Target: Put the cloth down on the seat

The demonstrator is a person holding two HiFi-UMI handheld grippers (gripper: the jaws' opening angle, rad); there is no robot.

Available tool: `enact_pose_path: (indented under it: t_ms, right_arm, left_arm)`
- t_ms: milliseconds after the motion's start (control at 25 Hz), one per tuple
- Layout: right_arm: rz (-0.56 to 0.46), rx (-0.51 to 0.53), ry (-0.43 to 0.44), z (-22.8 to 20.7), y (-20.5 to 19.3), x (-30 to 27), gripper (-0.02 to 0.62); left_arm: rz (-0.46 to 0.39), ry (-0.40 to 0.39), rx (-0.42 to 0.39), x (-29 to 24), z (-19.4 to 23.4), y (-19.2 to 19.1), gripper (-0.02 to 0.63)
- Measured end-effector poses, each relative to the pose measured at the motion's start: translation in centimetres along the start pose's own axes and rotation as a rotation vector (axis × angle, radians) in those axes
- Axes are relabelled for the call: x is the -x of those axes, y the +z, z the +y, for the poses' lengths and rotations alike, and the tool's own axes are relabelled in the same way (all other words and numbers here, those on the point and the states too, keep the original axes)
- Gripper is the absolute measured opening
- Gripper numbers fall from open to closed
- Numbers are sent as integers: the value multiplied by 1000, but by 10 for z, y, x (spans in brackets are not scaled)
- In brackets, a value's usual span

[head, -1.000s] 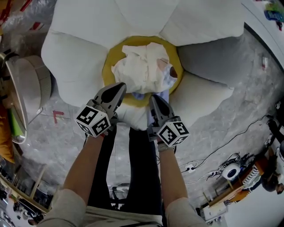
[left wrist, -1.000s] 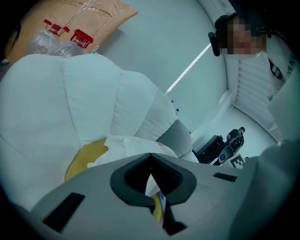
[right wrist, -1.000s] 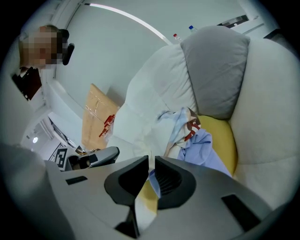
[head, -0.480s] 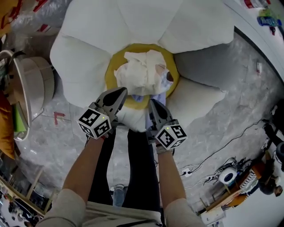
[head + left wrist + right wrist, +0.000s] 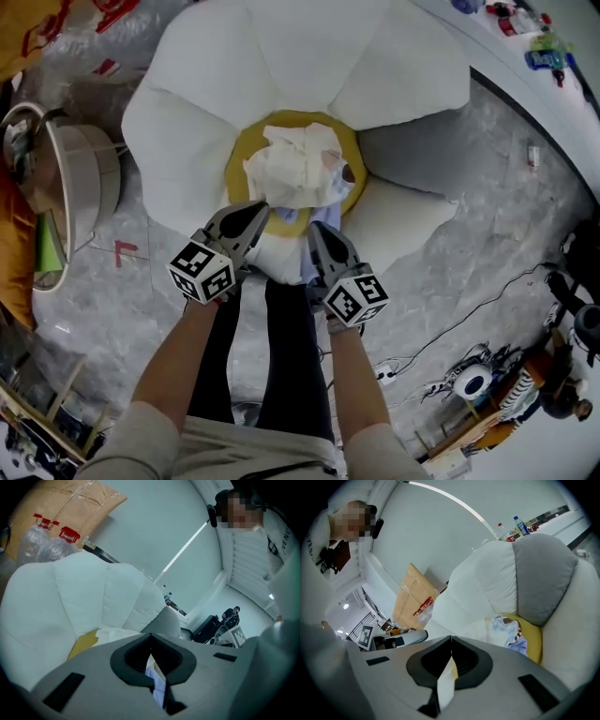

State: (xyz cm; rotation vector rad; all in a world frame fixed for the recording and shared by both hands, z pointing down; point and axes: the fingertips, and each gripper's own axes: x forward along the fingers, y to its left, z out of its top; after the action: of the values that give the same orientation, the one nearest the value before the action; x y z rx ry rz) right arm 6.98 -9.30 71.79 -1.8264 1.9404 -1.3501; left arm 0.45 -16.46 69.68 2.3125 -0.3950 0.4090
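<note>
A crumpled cream cloth (image 5: 295, 167) with a pale blue patch lies on the yellow middle (image 5: 237, 171) of a flower-shaped seat with white petals (image 5: 178, 131). Both grippers are at the cloth's near edge. My left gripper (image 5: 255, 208) is shut on a thin fold of cloth (image 5: 157, 684) that shows between its jaws. My right gripper (image 5: 316, 230) has just been closing and is shut on a cream strip of the cloth (image 5: 446, 681). The rest of the cloth (image 5: 506, 627) lies beyond, on the yellow middle.
One petal (image 5: 412, 159) of the seat is grey. A round white tub (image 5: 80, 187) stands on the floor at the left. Cables (image 5: 450, 328) and small devices lie at the lower right. The person's black-trousered legs (image 5: 291, 356) stand just before the seat.
Both grippers have risen at the cloth's near edge, and the seat looks smaller and farther below. The right gripper's jaws have closed on the cloth's edge.
</note>
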Motion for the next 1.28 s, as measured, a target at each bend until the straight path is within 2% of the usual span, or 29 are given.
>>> enact_pose_path:
  t_ms: [600,1280]
  right_arm:
    - [-23,76,65,75,52,42,18]
    - [-69,128,136,159,112,101,18]
  left_arm:
    - [-19,-19,-32,43,-59,51,14]
    - [-4,-119,-131,84,-159,110,14]
